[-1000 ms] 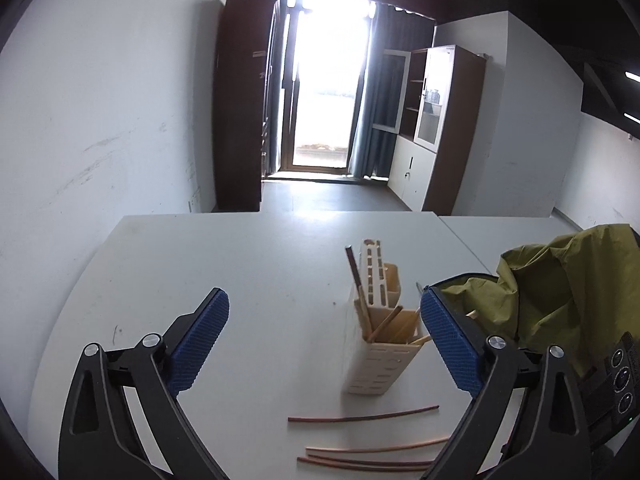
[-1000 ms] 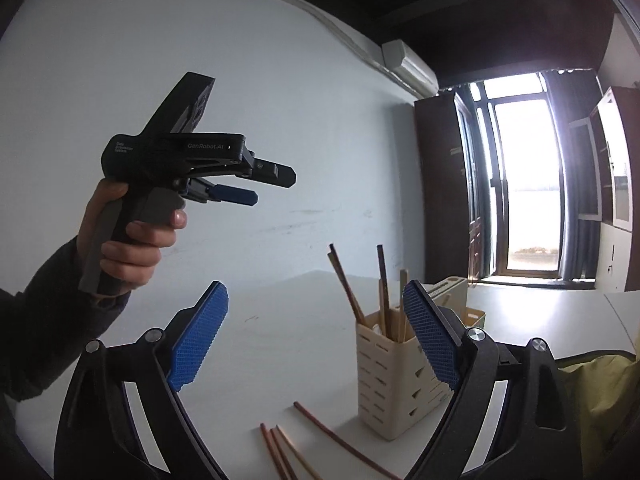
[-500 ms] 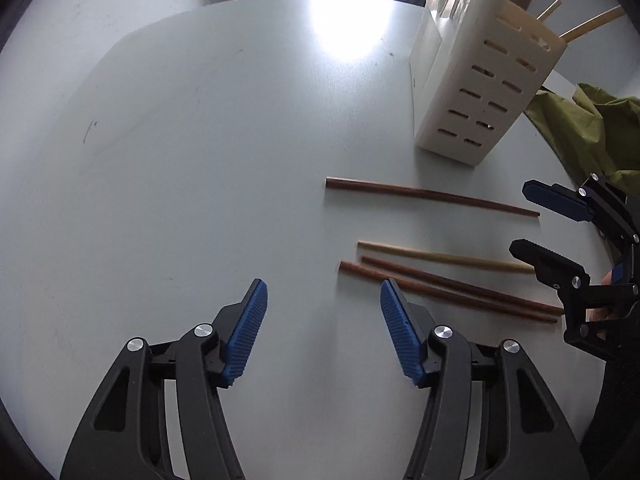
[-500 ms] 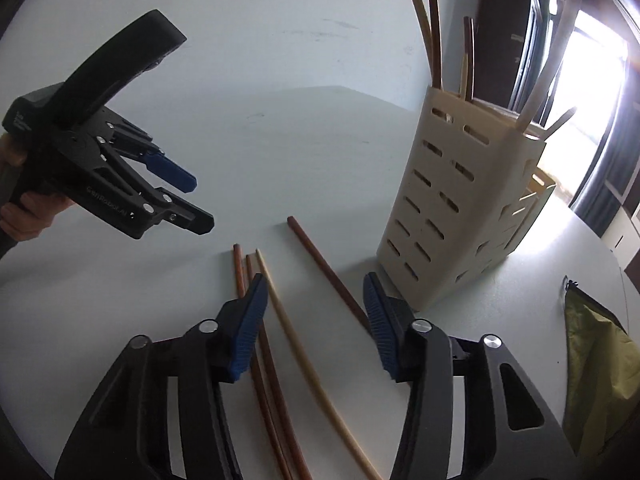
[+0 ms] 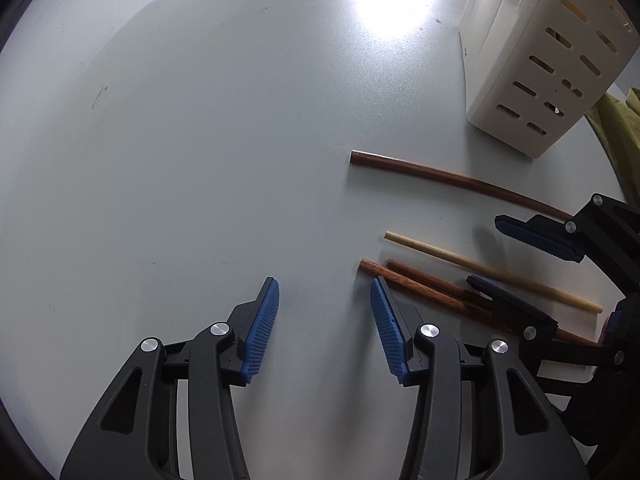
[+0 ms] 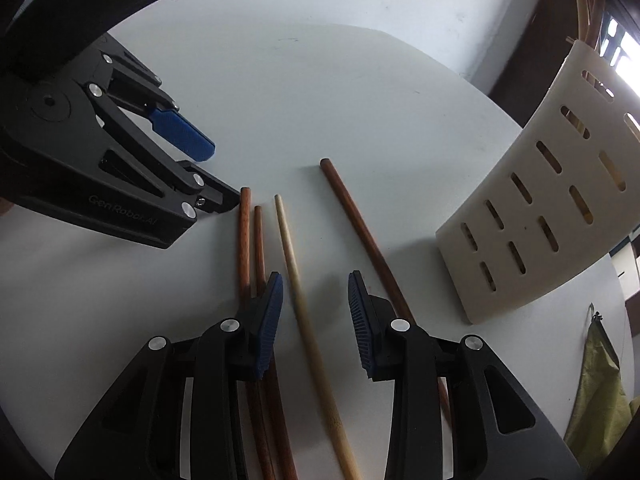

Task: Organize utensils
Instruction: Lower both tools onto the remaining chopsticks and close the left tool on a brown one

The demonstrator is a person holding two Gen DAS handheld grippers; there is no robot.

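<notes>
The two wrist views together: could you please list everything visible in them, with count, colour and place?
Dark brown wooden chopsticks: three, two side by side on the table, one apart nearer the holder.
Pale bamboo chopstick: one, light tan, between the right gripper's open fingers.
Cream slotted plastic utensil holder: one, upright, chopsticks inside.
Olive-green cloth: one, beyond the holder.
White table: one.
Left gripper: black, blue pads, open, beside the pair's ends.
Right gripper: black, blue pads, open.
</notes>
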